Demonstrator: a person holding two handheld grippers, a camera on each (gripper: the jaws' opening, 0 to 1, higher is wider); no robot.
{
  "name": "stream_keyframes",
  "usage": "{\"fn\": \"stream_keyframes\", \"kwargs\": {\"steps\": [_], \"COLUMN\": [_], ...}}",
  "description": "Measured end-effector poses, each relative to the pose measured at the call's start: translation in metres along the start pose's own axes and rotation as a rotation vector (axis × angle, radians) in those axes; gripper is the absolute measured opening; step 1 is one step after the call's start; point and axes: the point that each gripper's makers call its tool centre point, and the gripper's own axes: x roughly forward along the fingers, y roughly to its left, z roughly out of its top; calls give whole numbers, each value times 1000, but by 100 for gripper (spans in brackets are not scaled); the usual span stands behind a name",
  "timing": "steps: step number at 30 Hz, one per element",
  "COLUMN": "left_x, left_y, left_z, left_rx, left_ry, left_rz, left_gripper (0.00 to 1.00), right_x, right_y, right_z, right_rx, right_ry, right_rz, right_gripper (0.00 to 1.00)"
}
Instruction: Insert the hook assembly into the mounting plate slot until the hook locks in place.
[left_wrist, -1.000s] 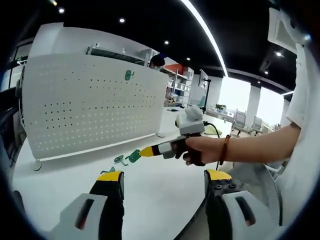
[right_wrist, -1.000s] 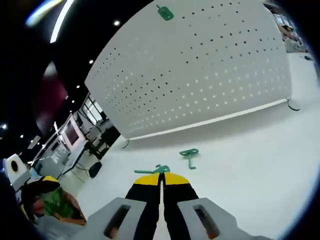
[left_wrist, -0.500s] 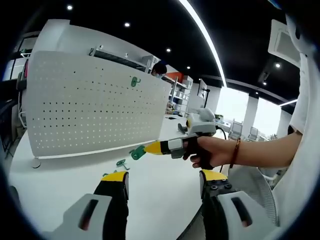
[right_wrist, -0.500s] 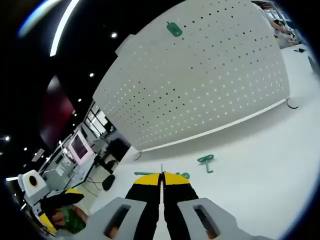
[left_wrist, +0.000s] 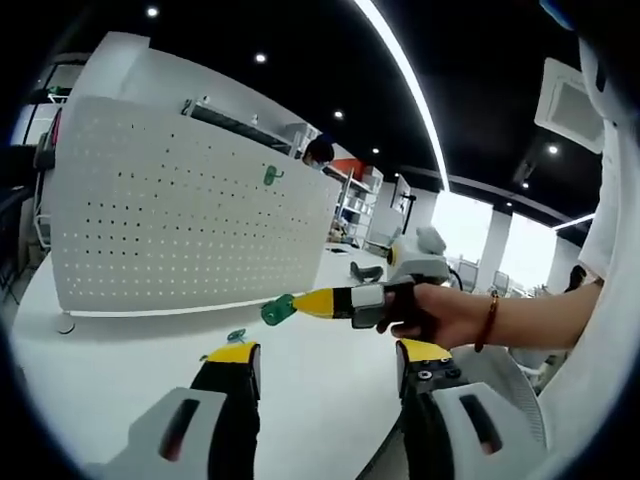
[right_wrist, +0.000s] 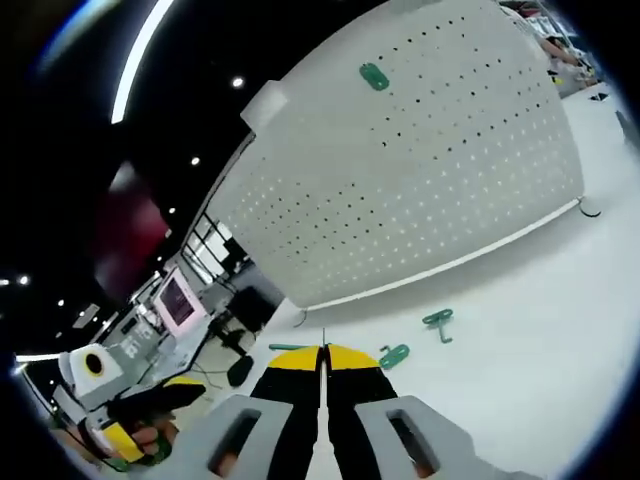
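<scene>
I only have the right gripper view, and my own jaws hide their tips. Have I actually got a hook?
Observer: Yes. From the side, in the left gripper view, the right gripper is shut on a green hook that sticks out past its yellow tips.
Operator: Is it off the table?
Observer: It looks so. The hook is held in the air above the white table, and there is a clear gap to the pegboard.
Operator: And the left gripper?
Observer: The left gripper has its jaws wide apart with nothing between them.
</scene>
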Motion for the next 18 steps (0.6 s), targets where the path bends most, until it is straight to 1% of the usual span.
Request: {"fn": "stream_keyframes", "kwargs": {"steps": [2,6,7,8,9,10,11,12,13,14,15,16,17,18], "left_x": [-1,0,0,1,1,2,3,3,3,5,10,13,15,18], "left_y": [-1,0,1,2,4,6,7,6,5,5,3,0,0,0], "left_z": [0,1,1,0,-1,-3,-3,-4,-4,-4,-6,-10,-11,-10], "left_rx": [-8,-26,-28,-33,-41,-77,-97,-102,-107,-128,-156,-180,-195,-187], "left_ry": [-10,-20,-22,-25,-28,-31,-37,-42,-45,-55,-58,-36,-27,-34], "left_rz": [-10,-18,-18,-15,-10,5,9,3,-6,-6,-25,-45,-45,-47], "left_gripper": [57,56,56,56,56,57,58,58,57,56,54,53,52,52], "right_x": [-1,-7,-8,-9,-10,-12,-14,-15,-16,-15,-15,-14,-13,-12], "right_y": [3,14,17,25,28,36,39,44,46,48,49,50,51,52], "right_z": [0,-1,0,2,3,7,8,8,7,4,2,0,-2,-5], "right_rx": [14,-40,-38,-36,-39,-90,-122,-104,-89,-90,-104,-113,-108,-104], "right_ry": [-3,-4,-10,-30,-37,-64,-78,-88,-82,-78,-77,-71,-63,-55], "right_rz": [7,3,11,43,56,80,84,91,95,91,89,87,88,89], "right_gripper": [0,0,0,0,0,0,0,0,0,0,0,0,0,0]}}
